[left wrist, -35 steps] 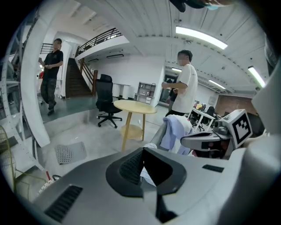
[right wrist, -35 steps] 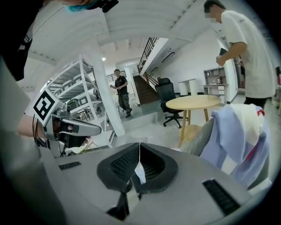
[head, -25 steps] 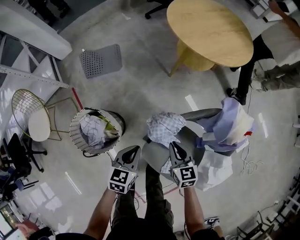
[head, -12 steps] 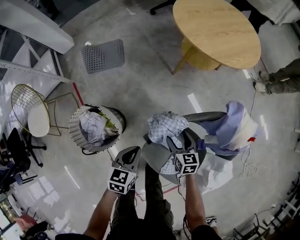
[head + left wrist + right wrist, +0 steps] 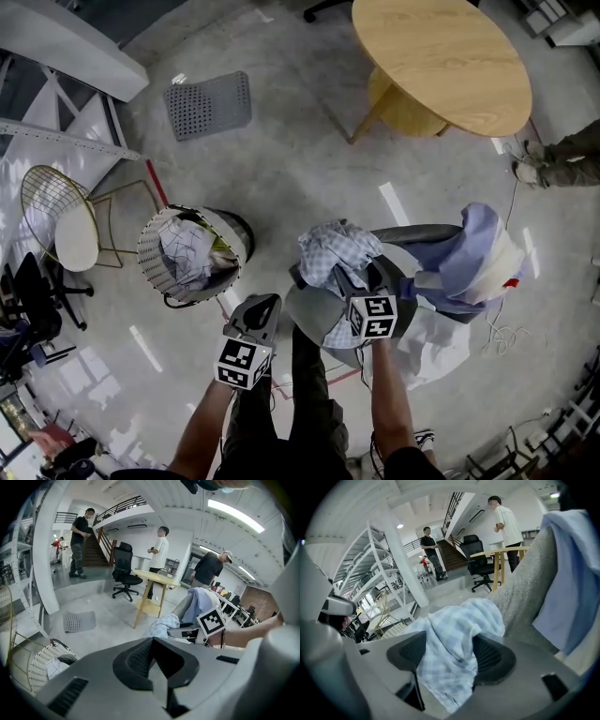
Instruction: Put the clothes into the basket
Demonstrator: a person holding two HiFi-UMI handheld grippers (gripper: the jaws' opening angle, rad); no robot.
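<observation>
A blue-and-white checked shirt lies bunched on the seat of a grey chair. My right gripper stands open over it. In the right gripper view a fold of the shirt lies between the two dark pads of that gripper. My left gripper is shut and empty, low between the chair and the basket, its pads meeting in the left gripper view. The white wicker basket stands on the floor to the left with clothes in it; its rim shows at lower left.
A lavender and white garment drapes over the chair's back, and white cloth hangs below it. A round wooden table stands beyond. A gold wire chair and white shelving are at left, a grey perforated mat on the floor.
My right gripper has opened from shut and come down so that its jaws straddle the checked shirt. The left gripper has hardly moved.
</observation>
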